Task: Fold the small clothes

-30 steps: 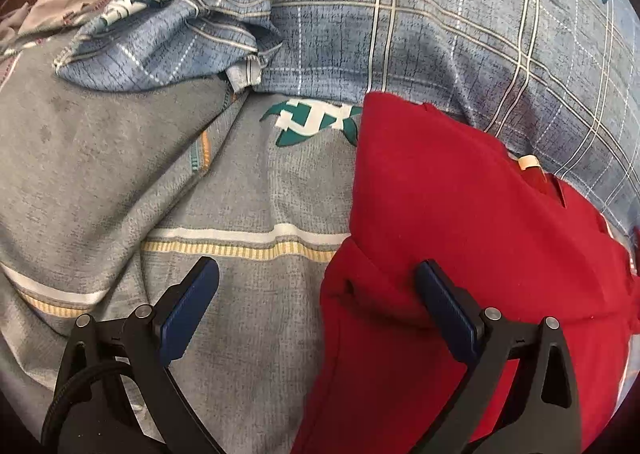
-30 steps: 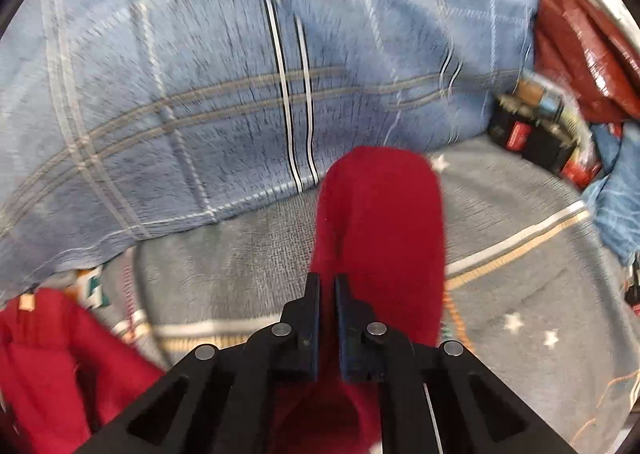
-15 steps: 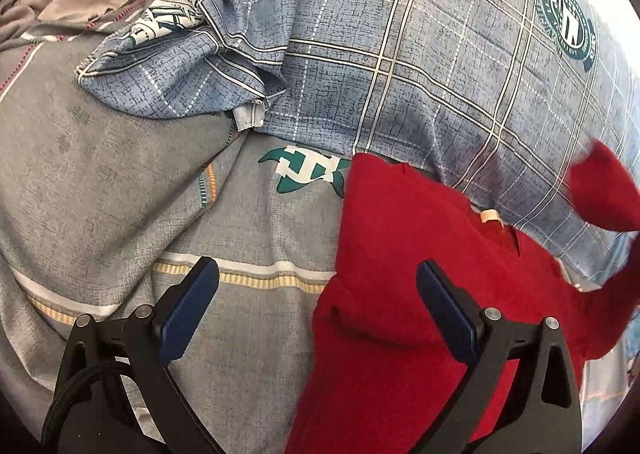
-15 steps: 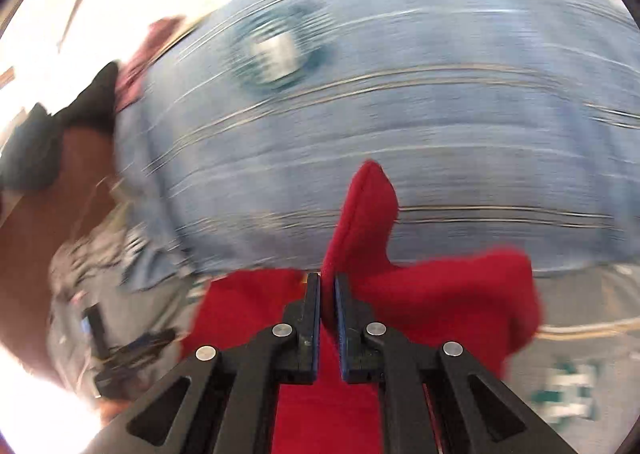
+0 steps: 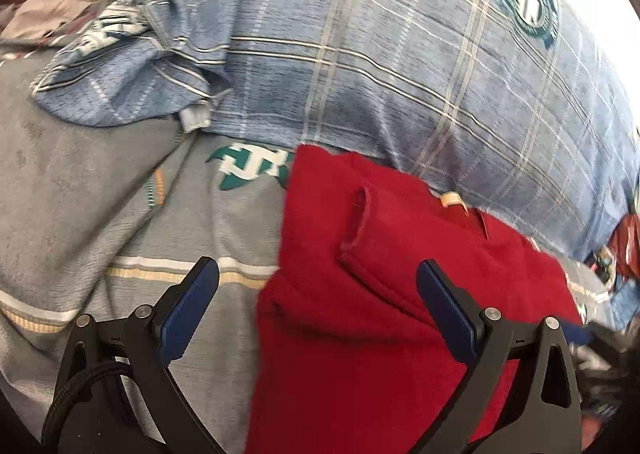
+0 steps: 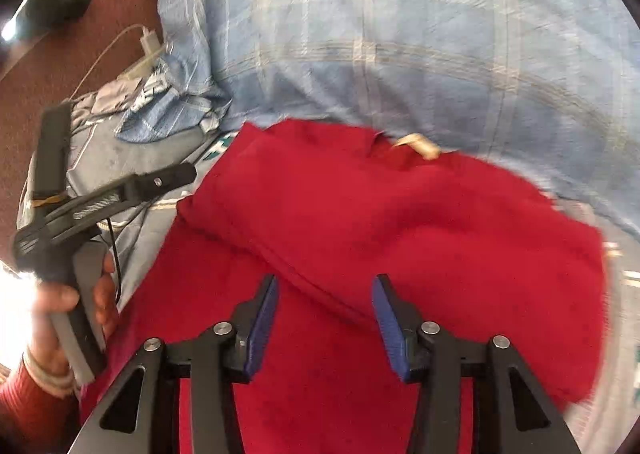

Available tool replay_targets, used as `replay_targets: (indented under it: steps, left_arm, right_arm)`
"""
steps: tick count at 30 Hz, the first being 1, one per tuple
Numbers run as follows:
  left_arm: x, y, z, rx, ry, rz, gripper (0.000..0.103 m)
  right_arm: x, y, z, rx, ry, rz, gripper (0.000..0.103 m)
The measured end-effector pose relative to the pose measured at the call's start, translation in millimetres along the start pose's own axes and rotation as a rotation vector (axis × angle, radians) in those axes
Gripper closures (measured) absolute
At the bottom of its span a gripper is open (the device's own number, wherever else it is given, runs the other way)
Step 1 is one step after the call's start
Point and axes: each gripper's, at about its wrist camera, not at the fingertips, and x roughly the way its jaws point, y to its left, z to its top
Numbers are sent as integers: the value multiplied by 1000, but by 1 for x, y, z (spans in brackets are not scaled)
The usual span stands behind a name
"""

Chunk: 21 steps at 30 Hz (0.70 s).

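A small red garment [image 5: 380,294] lies on the grey bedsheet [image 5: 100,193], with a sleeve folded across its body. It also shows in the right wrist view [image 6: 400,213], with a beige neck tag [image 6: 420,145] at its far edge. My left gripper [image 5: 318,302] is open and empty, its jaws standing over the garment's left edge. My right gripper [image 6: 324,318] is open and empty, low over the folded sleeve's edge. The left gripper and the hand holding it show in the right wrist view [image 6: 120,189].
A blue plaid quilt [image 5: 400,53] is heaped along the far side, touching the garment's top edge. A charger and cable [image 6: 148,41] lie on the brown surface at far left. Dark and red clutter [image 5: 624,246] sits at the right.
My right gripper carried the red sleeve over the garment, opened and let it go. The sleeve now lies folded across the body. My left gripper stayed open and hardly moved.
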Motion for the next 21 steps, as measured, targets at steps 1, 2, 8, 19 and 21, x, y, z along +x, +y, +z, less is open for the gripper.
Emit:
replay_targets:
  steps: [1,2,8,19,21]
  left_arm:
    - [2,-4,-1,25,2,4,3]
    - [4,-9,-1,50,4,15,3]
    - [23,-26,10,109,31,15,6]
    - [56,-56,32,191,153,-11,88]
    - [43,-50,44,180,115,-14,89]
  right_arm:
    - [-9,-7,-2,6,-11,-15,49]
    - [-23,-15,-8,21,-32,-38,48]
    - [-70,-70,-25,106,-110,-224,44]
    - [-85,-147,-44,326,-99,-275,40]
    - [-83,-149,-40,329,-107,-277,40]
